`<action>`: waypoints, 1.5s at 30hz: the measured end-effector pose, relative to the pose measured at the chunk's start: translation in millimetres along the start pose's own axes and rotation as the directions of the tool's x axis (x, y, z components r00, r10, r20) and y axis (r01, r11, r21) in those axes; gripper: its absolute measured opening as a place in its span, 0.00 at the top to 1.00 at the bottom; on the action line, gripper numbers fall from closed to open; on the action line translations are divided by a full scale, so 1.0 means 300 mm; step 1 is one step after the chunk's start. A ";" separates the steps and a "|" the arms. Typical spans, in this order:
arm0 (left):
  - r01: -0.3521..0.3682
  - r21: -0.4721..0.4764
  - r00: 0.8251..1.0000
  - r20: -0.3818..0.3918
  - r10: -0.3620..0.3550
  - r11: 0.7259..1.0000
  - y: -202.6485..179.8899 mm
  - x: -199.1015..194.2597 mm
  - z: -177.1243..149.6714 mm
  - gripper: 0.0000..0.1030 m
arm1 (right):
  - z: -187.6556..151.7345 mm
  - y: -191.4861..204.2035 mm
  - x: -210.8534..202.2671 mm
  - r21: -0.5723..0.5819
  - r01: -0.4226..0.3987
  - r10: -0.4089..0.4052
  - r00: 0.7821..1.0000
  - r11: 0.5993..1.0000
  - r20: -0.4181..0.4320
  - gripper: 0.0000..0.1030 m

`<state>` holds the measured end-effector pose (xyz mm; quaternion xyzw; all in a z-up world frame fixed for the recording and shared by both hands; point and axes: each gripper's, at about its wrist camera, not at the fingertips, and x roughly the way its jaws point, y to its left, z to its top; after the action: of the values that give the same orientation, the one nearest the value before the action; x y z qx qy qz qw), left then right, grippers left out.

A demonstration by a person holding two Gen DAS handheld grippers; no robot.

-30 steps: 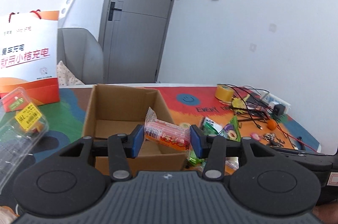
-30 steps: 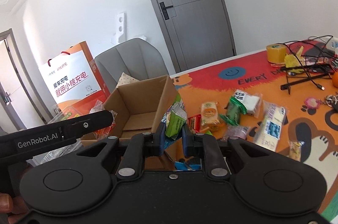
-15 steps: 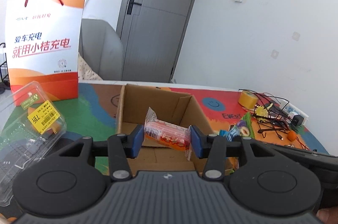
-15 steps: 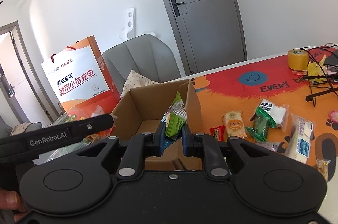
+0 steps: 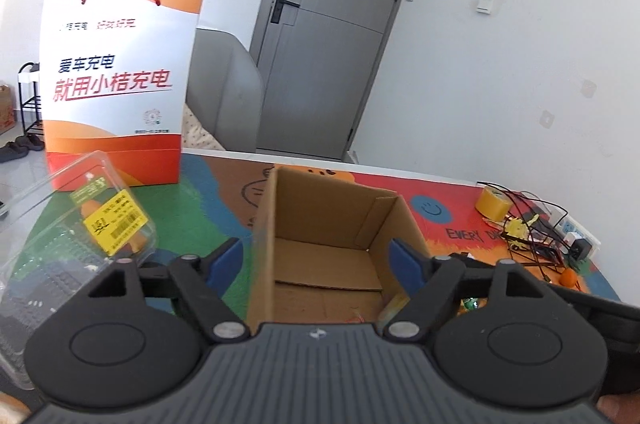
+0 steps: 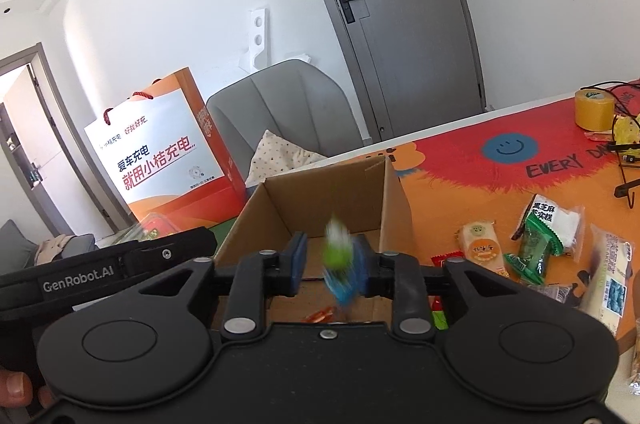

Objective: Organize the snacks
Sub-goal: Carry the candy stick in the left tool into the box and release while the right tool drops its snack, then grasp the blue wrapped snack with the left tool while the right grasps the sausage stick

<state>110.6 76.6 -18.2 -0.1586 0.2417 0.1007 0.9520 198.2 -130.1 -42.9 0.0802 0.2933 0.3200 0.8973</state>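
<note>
Right wrist view: right gripper (image 6: 330, 264) fingers just spread, green snack (image 6: 339, 256) loose between them above the box (image 6: 394, 199); left gripper (image 5: 318, 260) fingers just spread wide, holding nothing

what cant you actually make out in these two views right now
- Green-and-blue packet, right wrist view: motion blur hides its print.
- Cardboard box floor, left wrist view: left gripper body covers the near part.
- Orange wrapper in the box, right wrist view: right gripper body cuts it off.
</note>
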 end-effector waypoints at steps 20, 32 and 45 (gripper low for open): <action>0.037 0.068 0.998 -0.052 -0.033 0.997 -0.183 -0.075 -0.091 0.03 | -0.087 -0.164 -0.234 0.070 0.158 -0.159 0.987 0.985 0.016 0.27; 0.096 0.110 0.994 -0.070 -0.088 0.989 -0.297 -0.094 -0.158 0.03 | -0.127 -0.266 -0.355 0.109 0.222 -0.227 0.973 0.969 0.040 0.23; 0.108 0.130 0.991 -0.096 -0.096 0.986 -0.372 -0.044 -0.234 0.04 | -0.188 -0.400 -0.381 0.164 0.277 -0.283 0.959 0.947 0.013 0.23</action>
<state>99.1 -53.2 -41.8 -0.1104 0.2820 0.0279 0.9526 157.6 -297.3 -74.5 0.1157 0.3101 0.1632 0.9294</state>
